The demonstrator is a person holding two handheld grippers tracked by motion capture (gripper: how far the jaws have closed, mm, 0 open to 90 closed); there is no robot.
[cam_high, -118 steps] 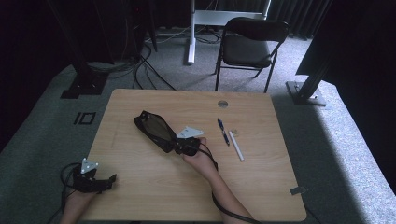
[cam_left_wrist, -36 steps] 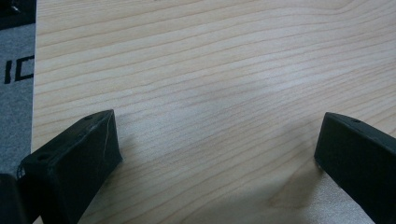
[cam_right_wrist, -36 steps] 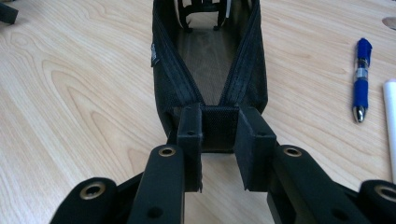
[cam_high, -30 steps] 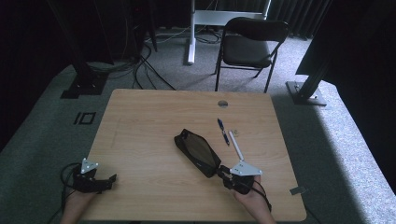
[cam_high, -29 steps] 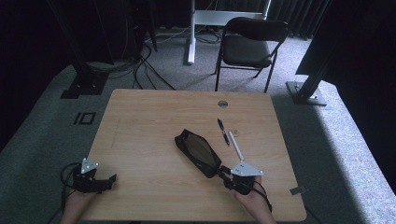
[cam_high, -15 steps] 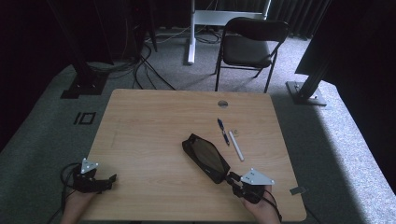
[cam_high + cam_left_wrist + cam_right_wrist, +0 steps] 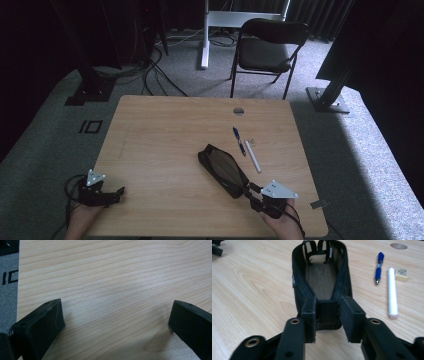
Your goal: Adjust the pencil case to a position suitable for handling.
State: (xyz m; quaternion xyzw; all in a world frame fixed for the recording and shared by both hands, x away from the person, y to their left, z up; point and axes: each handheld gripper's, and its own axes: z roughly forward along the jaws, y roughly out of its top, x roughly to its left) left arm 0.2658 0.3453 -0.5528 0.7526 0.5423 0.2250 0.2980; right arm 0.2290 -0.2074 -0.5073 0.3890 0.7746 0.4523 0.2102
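High view: the wooden table point(image 7: 165, 145) carried a black mesh pencil case point(image 7: 223, 170) lying on a slant right of centre, its near end by the right gripper point(image 7: 254, 192) at the table's near right corner. The left gripper point(image 7: 118, 190) lay at the near left edge, well apart from everything else.

Beside the case: a blue pen point(image 7: 238, 140), a white marker point(image 7: 252, 156) and a small eraser point(image 7: 250, 142) lay just to its right — none touching it.

Beyond the table: a dark folding chair point(image 7: 269, 47) stood on grey carpet.

Right gripper view: it showed what the high view could not — the case point(image 7: 322, 275) was open at the top, its mesh floor and two strap loops at the far end visible, and its near end tab sat between the two black jaws. The pen point(image 7: 379, 267), marker point(image 7: 392, 295) and eraser point(image 7: 401, 274) lay to the right.

Right gripper state: the jaws had just been opening, partly parted; a thin gap showed on either side of the tab, so the pads were no longer pressing on it.

Left gripper view: bare wood grain between its two jaws, with a strip of carpet past the table edge.

Left gripper state: jaws spread wide, nothing between them — the tips rested at or just above the tabletop; which, I could not tell.
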